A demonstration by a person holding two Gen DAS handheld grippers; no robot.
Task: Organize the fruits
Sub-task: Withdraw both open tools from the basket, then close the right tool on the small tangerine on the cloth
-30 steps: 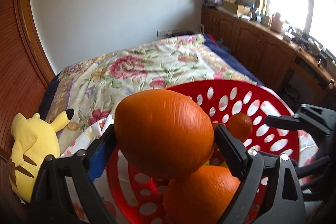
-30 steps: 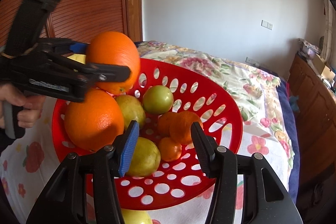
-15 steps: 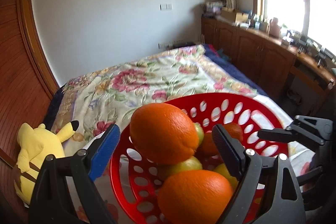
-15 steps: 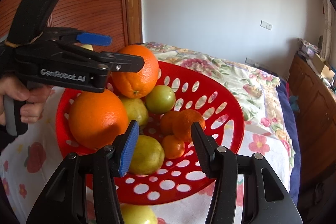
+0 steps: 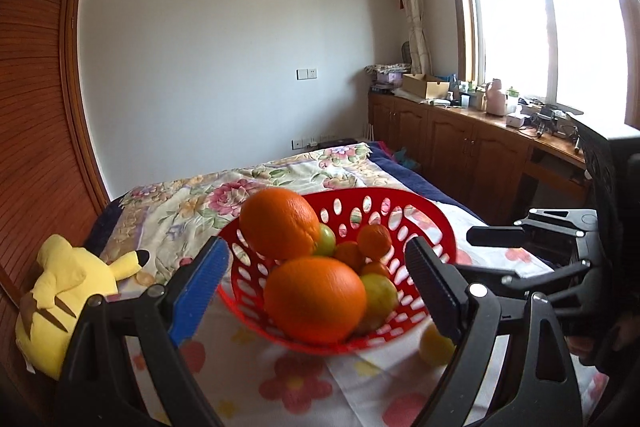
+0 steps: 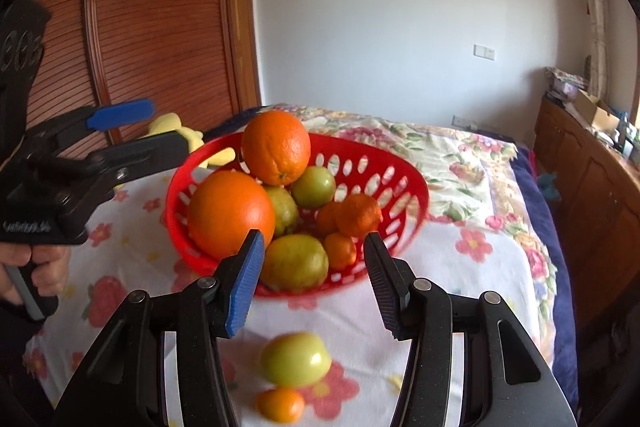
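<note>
A red perforated basket sits on a floral cloth on the bed. It holds two big oranges, one on top and one at the near rim, plus green fruits and small tangerines. A green fruit and a small tangerine lie on the cloth outside the basket. My left gripper is open and empty, short of the basket. My right gripper is open and empty in front of the basket.
A yellow plush toy lies at the left by the wooden wardrobe. Wooden cabinets with clutter run along the right under the window. The floral bedspread stretches behind the basket.
My left gripper opened and let go of the big orange, which now rests on top of the fruit in the basket. Both grippers have pulled back from the basket.
</note>
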